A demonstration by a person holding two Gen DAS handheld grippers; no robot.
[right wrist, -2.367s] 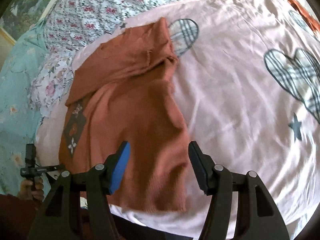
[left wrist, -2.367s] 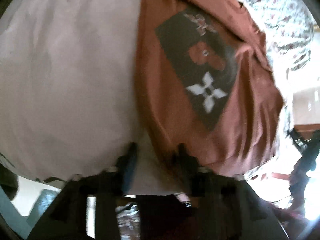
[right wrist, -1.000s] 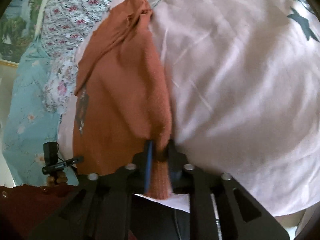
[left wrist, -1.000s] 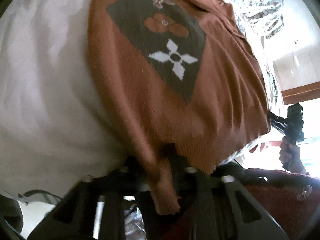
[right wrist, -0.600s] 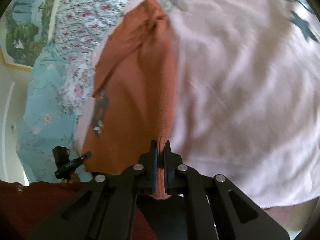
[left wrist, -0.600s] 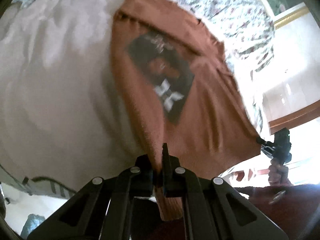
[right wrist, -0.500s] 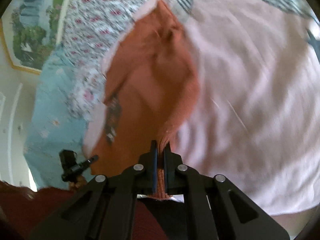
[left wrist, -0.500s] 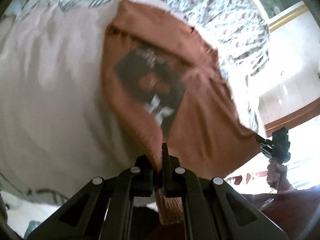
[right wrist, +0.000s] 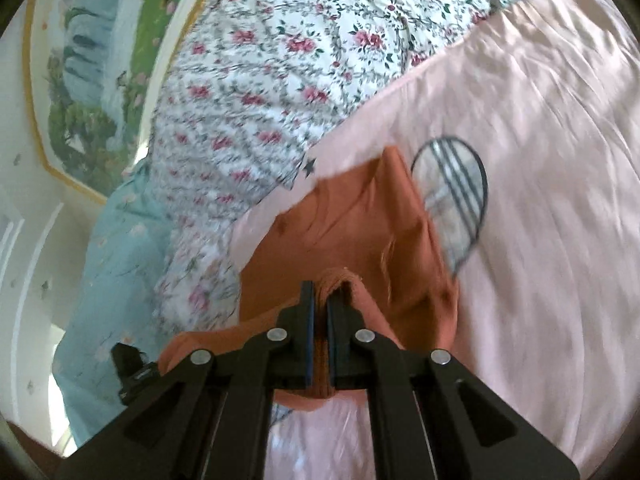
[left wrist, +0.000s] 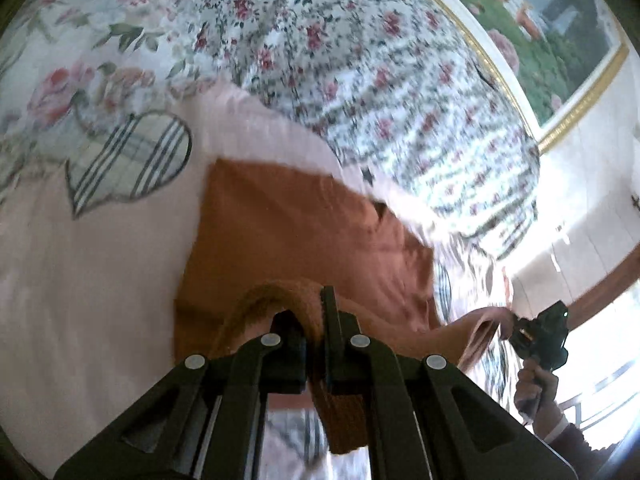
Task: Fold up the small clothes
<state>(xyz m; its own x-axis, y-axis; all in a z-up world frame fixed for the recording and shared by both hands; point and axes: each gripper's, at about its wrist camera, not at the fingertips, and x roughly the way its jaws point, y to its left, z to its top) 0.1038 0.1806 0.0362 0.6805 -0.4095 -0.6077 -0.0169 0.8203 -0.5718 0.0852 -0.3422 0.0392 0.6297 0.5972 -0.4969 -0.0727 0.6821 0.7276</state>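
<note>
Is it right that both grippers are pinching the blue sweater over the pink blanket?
Not quite: the sweater is rust orange, not blue. Both wrist views show it. The left gripper and right gripper do pinch it over the pink blanket.

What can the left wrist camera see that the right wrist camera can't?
Only the left wrist view shows a person's hand holding the right claw, and a whole striped heart on the pink sheet. Only the right wrist view shows the light blue bedding. Both show the orange sweater pinched in a shut claw, the flowery quilt and the framed painting.
</note>
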